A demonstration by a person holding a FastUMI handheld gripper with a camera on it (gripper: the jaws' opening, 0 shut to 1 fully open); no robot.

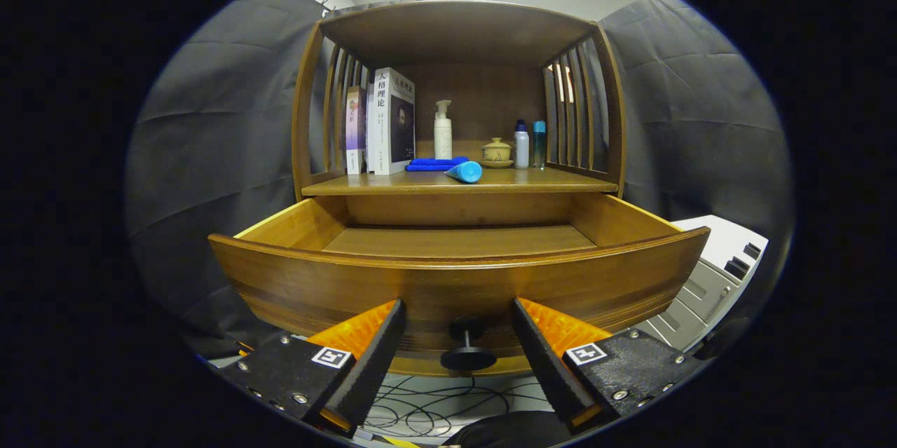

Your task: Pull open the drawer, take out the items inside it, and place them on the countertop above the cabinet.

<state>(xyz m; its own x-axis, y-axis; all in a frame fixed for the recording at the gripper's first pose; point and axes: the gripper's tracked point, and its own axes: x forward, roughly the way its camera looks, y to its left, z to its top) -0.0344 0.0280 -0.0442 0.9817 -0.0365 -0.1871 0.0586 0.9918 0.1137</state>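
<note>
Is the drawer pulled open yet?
Open. The drawer juts well out from under the shelf, its bare floor showing. The tool is open, fingers either side of the knob.

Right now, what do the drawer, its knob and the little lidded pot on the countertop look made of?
Drawer: wood, likely bamboo, brown with a satin sheen; grain lines run along the front.
Knob: dark, smooth, metal or plastic; cannot tell which. It sits between the open claw fingers, untouched.
Lidded pot: looks like glazed ceramic, pale yellow, on a matching saucer on the countertop.
</note>
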